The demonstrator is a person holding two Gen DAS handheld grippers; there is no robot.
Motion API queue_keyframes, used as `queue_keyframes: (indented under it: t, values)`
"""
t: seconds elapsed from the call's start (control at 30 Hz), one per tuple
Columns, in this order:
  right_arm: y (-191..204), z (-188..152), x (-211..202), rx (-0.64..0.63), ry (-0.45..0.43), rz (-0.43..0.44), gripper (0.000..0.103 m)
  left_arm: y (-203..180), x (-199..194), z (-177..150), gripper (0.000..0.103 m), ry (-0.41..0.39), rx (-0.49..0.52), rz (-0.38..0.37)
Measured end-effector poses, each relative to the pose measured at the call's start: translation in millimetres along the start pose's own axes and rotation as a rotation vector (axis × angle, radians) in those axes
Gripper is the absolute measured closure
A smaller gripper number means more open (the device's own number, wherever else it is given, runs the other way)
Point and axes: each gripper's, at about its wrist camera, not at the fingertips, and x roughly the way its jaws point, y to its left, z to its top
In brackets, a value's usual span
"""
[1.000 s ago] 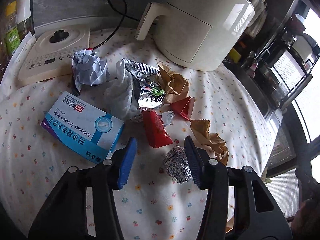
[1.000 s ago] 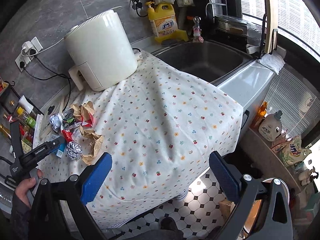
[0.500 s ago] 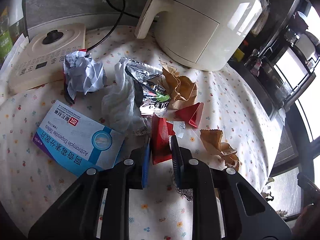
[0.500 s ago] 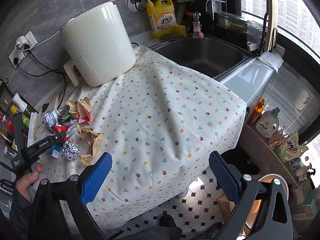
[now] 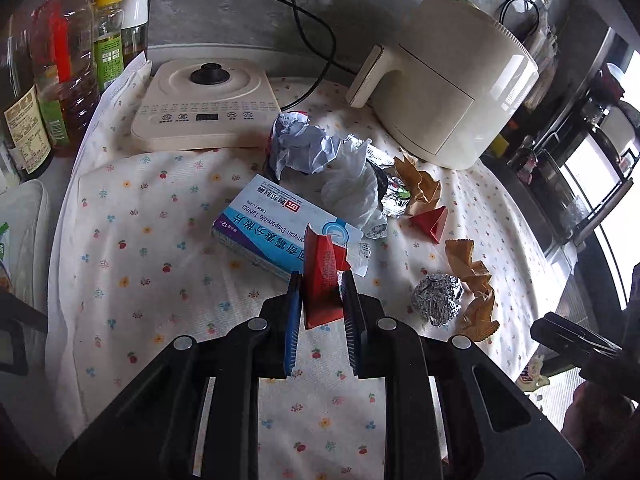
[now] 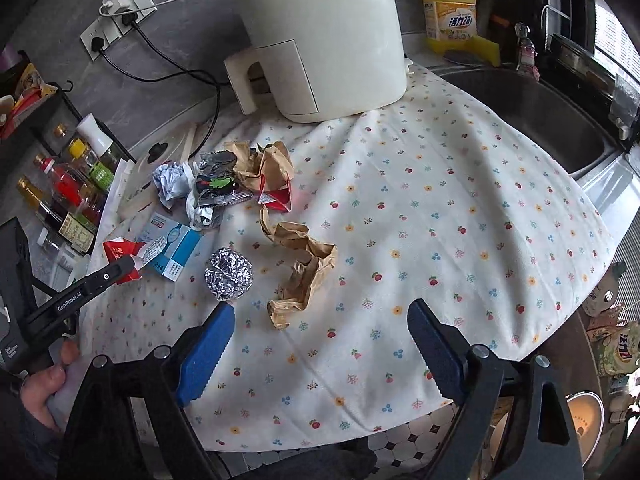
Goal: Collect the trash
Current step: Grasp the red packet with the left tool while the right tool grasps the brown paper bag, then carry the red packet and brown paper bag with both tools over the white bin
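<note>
The left gripper (image 5: 320,280) pinches a red wrapper (image 5: 322,280) between its jaws; the wrapper stands upright in the grip, its top edge poking out past the fingertips, in front of the blue pill box (image 5: 280,228). A white label scrap hangs off the wrapper's right side.

Right of these jaws, apart from them, lies a foil ball (image 5: 437,298), with crumpled brown paper (image 5: 472,280) touching its far side. Beyond the jaws, past the box, sit a white tissue (image 5: 352,188), a crumpled grey paper ball (image 5: 304,148), a silver snack bag (image 5: 394,196), more brown paper and a small red carton (image 5: 432,222), all on the flowered table (image 5: 160,240).

The right gripper (image 6: 320,344) hovers over the table, its jaws spread wide and closing, with nothing between them. The foil ball (image 6: 229,276) lies just ahead of its left jaw; the brown paper (image 6: 304,268) lies ahead, nearer the middle.
</note>
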Motion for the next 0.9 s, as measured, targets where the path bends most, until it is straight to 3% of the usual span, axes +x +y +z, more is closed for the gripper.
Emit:
queue_keyframes:
  t: [0.13, 0.23, 0.3, 0.33, 0.37, 0.6, 0.9]
  values:
    - [16, 4, 26, -0.056, 0.040, 0.003, 0.022, 16, -17, -11, 0.083, -0.018, -0.029, 0.028]
    - [17, 5, 50, -0.075, 0.079, -0.028, 0.031, 28, -28, -19, 0.083, -0.026, -0.051, 0.048]
    - [14, 4, 62, -0.071, 0.118, -0.027, 0.056, 32, -33, -23, 0.083, -0.030, -0.063, 0.061]
    - [12, 3, 63, -0.071, 0.110, -0.021, 0.076, 34, -35, -25, 0.083, -0.031, -0.067, 0.066]
    - [11, 4, 60, -0.071, 0.101, -0.010, 0.079, 35, -37, -27, 0.083, -0.033, -0.071, 0.070]
    - [-1, -6, 32, -0.086, 0.079, 0.042, 0.083, 17, -38, -34, 0.083, -0.035, -0.061, 0.058]
    - [-51, -30, -25, -0.059, 0.022, -0.001, 0.089, -55, -26, -41, 0.083, -0.015, 0.039, -0.017]
